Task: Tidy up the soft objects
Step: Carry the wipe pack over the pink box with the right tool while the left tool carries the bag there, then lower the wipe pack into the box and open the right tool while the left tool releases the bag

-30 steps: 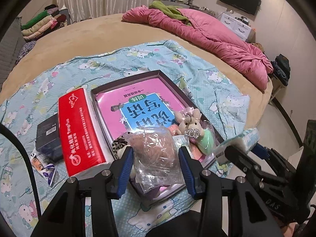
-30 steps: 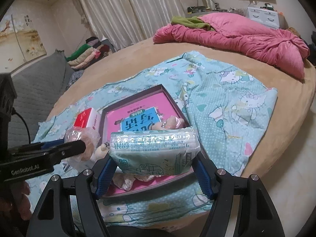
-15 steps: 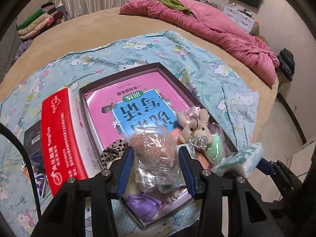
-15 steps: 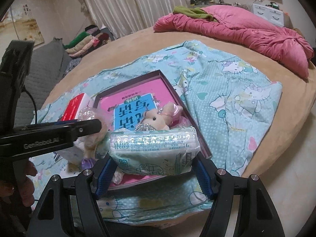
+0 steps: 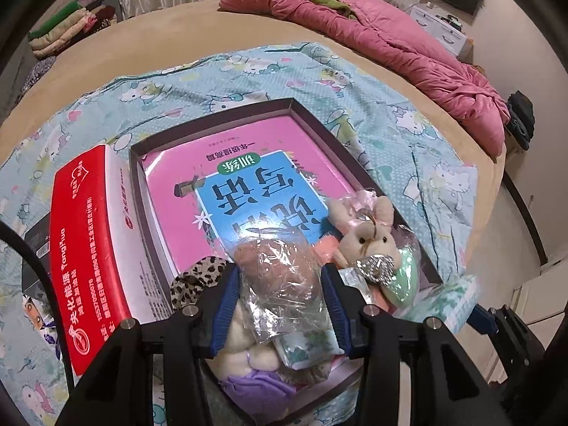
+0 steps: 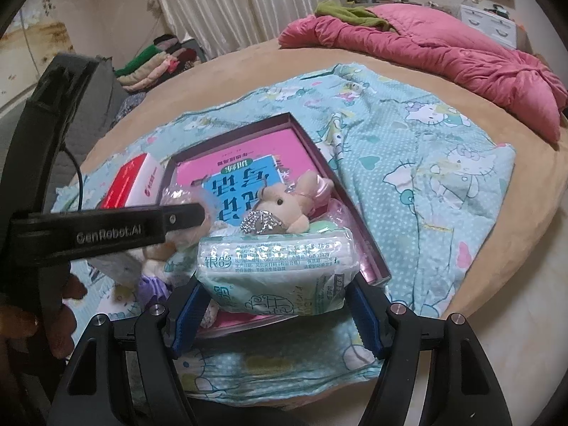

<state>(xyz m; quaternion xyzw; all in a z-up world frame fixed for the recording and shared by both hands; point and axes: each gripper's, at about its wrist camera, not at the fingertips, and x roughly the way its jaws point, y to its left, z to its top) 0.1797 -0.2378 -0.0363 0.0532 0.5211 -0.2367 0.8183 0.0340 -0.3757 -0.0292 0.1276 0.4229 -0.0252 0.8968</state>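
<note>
**Both grippers loaded over the box, drop-off pending**

The left gripper (image 5: 280, 294) is clamped on a clear plastic bag (image 5: 280, 284) w/ something brownish inside; contents too crumpled to ID. It hangs over the near end of the box (image 5: 362, 163), prob. because that end is where the soft stuff is piling up. The right gripper (image 6: 275, 305) is squeezed onto a tissue pack (image 6: 275, 266), green-white wrapper, held flat across its width so the soft pack doesn't fold; it sits just at the box's near right corner, above the rim.

Box contents, as seen from the left wrist: a pink book (image 5: 248, 177) lies flat and covers most of the floor. At the near end, on/against the book: a plush bunny (image 5: 369, 241) w/ a sparkly piece at its chest, a mint-green item (image 5: 404, 277) touching it, a leopard-print piece (image 5: 193, 278), a pale plush (image 5: 241, 330) and something purple (image 5: 255, 387) under the left jaws. Whether the purple thing is inside or on the rim can't be told.

Outside the box, touching its left wall: a red tissue box (image 5: 88, 248). All of it rests on a cartoon-print blanket (image 5: 408, 135) on the bed.

Judgement: task is well along; next move likely lowering the bag, then the pack, into remaining gaps. Risk: near end is crowded, items may spill over the low rim.
</note>
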